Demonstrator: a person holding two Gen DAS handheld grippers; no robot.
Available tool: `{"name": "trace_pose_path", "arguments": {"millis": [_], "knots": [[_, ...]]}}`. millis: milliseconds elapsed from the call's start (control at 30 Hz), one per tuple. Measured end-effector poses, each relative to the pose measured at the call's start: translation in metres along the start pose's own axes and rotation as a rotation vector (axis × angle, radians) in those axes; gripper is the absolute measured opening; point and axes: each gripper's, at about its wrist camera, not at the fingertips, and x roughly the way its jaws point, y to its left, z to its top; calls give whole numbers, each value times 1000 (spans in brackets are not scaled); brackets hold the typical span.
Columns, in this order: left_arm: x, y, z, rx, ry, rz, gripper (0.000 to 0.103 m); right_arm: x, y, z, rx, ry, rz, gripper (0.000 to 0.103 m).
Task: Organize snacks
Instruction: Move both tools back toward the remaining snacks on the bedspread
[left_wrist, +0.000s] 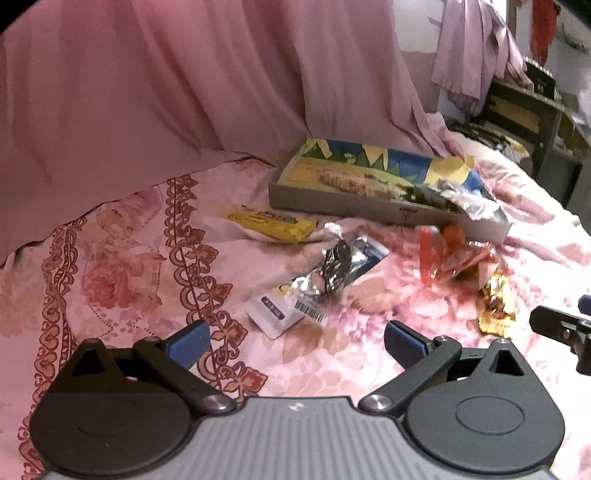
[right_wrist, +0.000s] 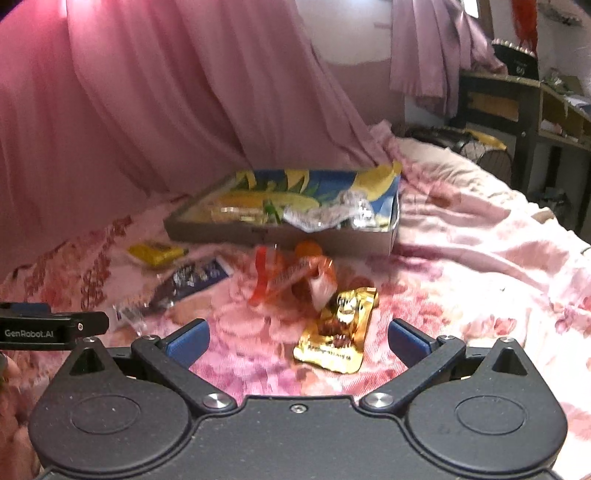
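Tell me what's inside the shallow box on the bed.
The box holds a crumpled silver foil wrapper at its right end and pale clear-wrapped snacks toward the left. Anything beneath the foil is hidden.

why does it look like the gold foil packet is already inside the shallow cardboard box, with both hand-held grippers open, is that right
Not quite. The gold foil snack packet lies on the pink floral bedsheet, in front of the shallow cardboard box, as the right wrist view shows. Both hand-held grippers are open.

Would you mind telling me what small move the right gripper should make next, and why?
Probably ease the right gripper forward and down over the gold packet. Its jaws are open and empty, the packet lies loose on the bedspread just ahead, and the box behind already holds snacks.
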Motion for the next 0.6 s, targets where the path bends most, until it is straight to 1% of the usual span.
{"name": "trace_pose_path", "arguments": {"millis": [167, 400, 600], "knots": [[6, 1, -5, 18, 33, 15, 102, 10, 1, -2, 5, 71, 7, 102], [13, -1, -7, 50, 57, 33, 102, 20, -3, -4, 29, 147, 5, 102], [22, -12, 5, 111, 63, 31, 102, 39, -22, -3, 154, 273, 56, 102]]}}
